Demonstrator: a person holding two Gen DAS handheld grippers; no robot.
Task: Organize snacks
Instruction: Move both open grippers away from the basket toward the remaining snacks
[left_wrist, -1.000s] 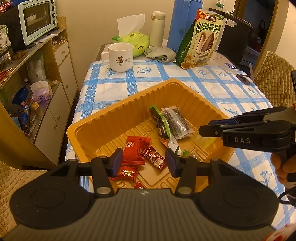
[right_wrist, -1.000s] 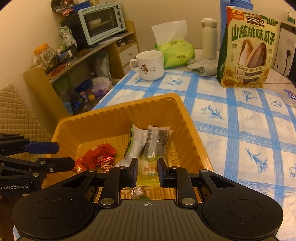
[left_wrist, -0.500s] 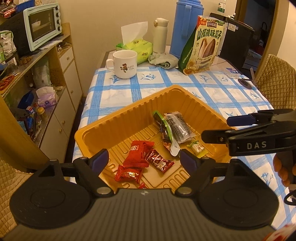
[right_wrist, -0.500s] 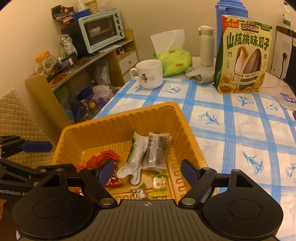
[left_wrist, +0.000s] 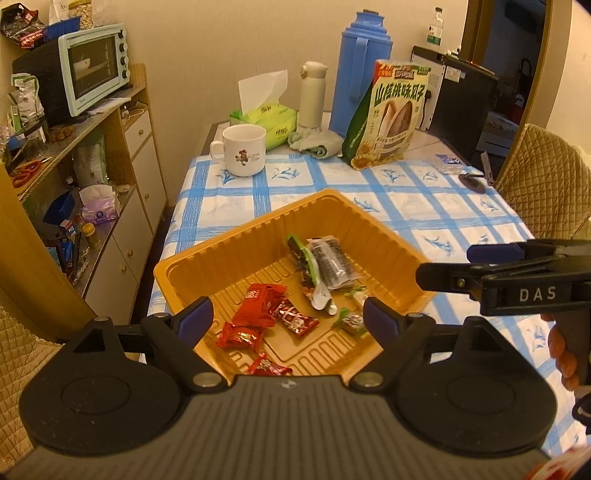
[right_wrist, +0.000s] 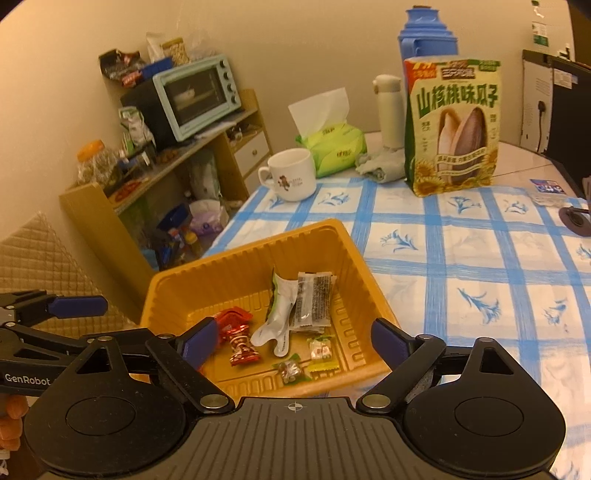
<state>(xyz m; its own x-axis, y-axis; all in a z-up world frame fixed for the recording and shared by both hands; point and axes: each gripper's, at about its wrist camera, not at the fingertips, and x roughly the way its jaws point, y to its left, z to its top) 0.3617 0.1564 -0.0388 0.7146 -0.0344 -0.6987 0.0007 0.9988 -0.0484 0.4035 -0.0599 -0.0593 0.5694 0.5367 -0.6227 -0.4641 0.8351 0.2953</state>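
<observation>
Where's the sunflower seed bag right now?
The sunflower seed bag stands upright at the table's far end, before the blue thermos, right of the white mug.

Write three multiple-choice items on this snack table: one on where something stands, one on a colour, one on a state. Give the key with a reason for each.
1. Where is the white mug?
A. Inside the tray
B. On the checked tablecloth, beyond the tray
C. On the side shelf

2. What colour is the tray that holds the small snacks?
A. Orange-yellow
B. Blue
C. White

3. What is between the right gripper's fingers?
A. A red candy, pinched
B. The mug's handle
C. Nothing; its jaws are opening above the tray

Key: 1 B, the mug stands on the cloth near the tissue pack, past the tray's far rim. 2 A, its ribbed walls are orange-yellow in both views. 3 C, the blue pads stand far apart and the wrapped snacks lie loose on the tray floor below.
</observation>
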